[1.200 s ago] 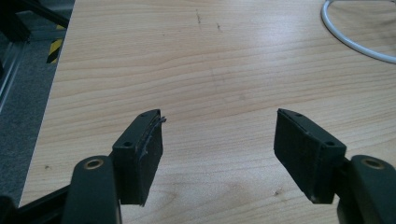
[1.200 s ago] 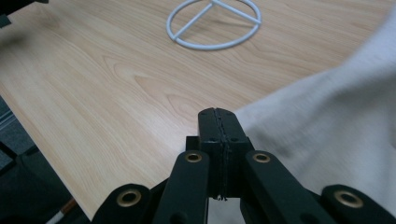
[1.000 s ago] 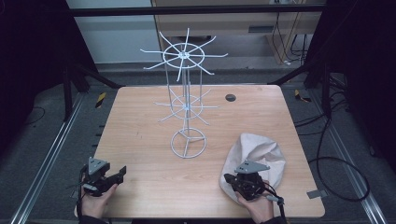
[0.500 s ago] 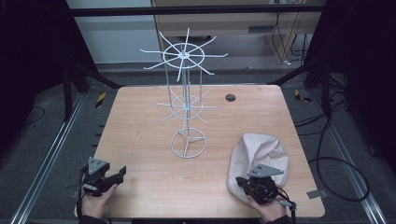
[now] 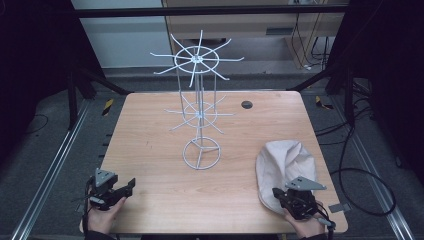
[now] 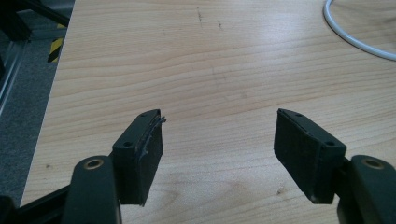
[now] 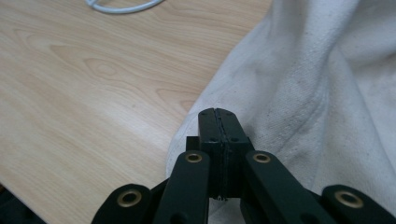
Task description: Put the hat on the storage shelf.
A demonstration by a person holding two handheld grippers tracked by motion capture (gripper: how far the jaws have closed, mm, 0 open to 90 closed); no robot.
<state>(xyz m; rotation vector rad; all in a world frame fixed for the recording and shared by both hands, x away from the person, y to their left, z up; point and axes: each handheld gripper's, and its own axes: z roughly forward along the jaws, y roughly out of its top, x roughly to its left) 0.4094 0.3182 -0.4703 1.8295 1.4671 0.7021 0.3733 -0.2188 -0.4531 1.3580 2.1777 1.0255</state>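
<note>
While the right gripper [image 5: 296, 200] sits at the near right corner of the wooden table [image 5: 150, 150], its two black jaws are pressed flat together in the right gripper view [image 7: 218, 122], tips resting over the near edge of the off-white cloth cap [image 7: 317, 93]; no fabric can be seen between the pads, so whether they pinch a thin fold of it cannot be told. From the high view the cap [image 5: 285, 165] lies crumpled on the right side of the tabletop, its near rim touching or just under the gripper's nose, with the person's right hand [image 5: 307, 227] coming in from the bottom edge behind it. Near the middle of the table stands a white wire rack [image 5: 200, 112], upright on a ring base, with two tiers of spokes radiating from its post; it is well apart from the cap, and a bit of its ring base shows at the top of the right gripper view [image 7: 123, 5]. At the near left corner the left gripper [image 5: 116, 189] is held low in the person's left hand [image 5: 102, 215], well apart from both cap and rack. Its own view shows the jaws spread wide [image 6: 218, 140] with bare wood between them, nothing held, and a curve of the rack's base at the upper right [image 6: 355, 37]
</note>
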